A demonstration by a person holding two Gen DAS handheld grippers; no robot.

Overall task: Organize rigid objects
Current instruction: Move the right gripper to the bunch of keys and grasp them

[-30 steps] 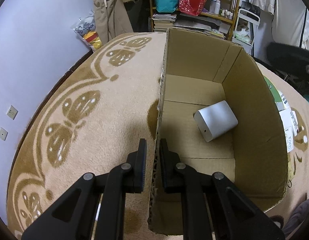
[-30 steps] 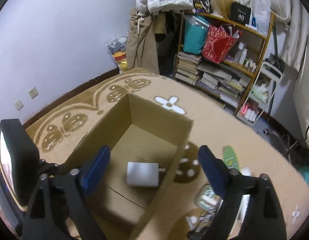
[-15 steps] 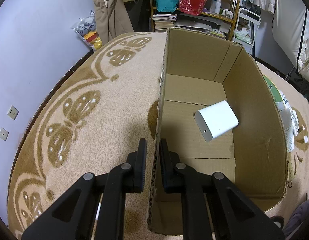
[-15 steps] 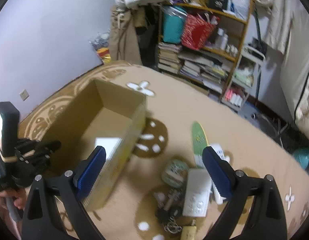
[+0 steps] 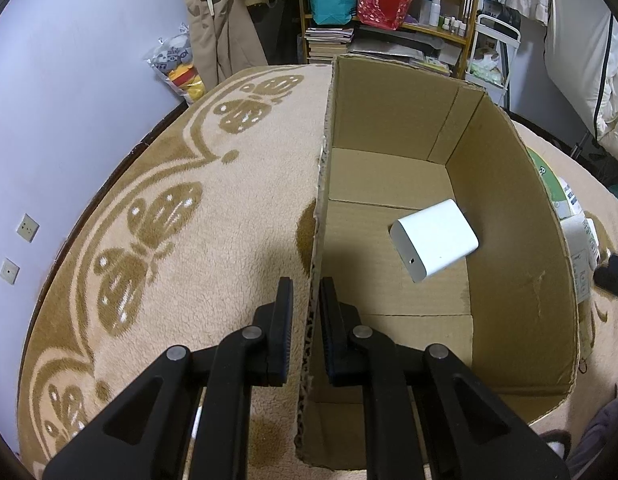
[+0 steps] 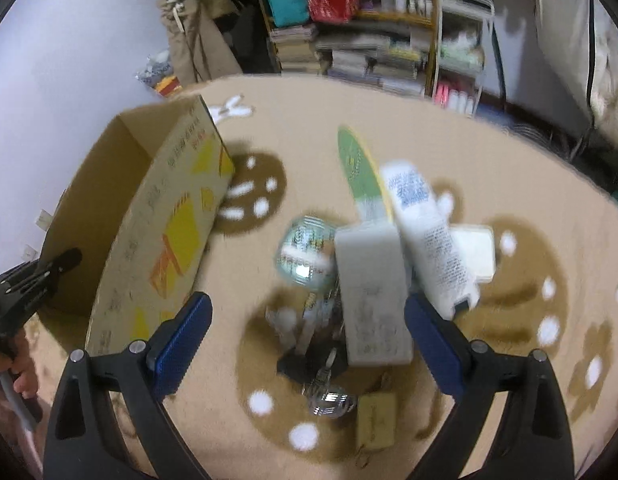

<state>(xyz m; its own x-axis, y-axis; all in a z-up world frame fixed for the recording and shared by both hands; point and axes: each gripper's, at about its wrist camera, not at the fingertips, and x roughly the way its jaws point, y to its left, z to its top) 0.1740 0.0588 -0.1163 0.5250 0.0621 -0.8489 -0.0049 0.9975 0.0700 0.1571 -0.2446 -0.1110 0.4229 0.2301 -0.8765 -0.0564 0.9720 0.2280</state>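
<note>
the white charger (image 5: pixel 434 239) lay inside the cardboard box (image 5: pixel 509 208), beyond the left gripper (image 5: pixel 306 300), which pinched the box's wall. the right gripper (image 6: pixel 307 320) gaped wide, empty, above the white box (image 6: pixel 371 292) beside it.

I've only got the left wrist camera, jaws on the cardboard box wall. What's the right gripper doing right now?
Observer: The right gripper is open, above a pile of items on the rug, beside the cardboard box.
Operator: What sits between its jaws?
Observer: A white rectangular box lies roughly between them, not gripped.
Operator: Anything else nearby?
Observer: A white tube with printed text leans beside that box, with a round tin on the other side.
Operator: My view shows a white charger inside. Visible from there?
Observer: No, the box wall hides the inside from the right wrist view.
</note>
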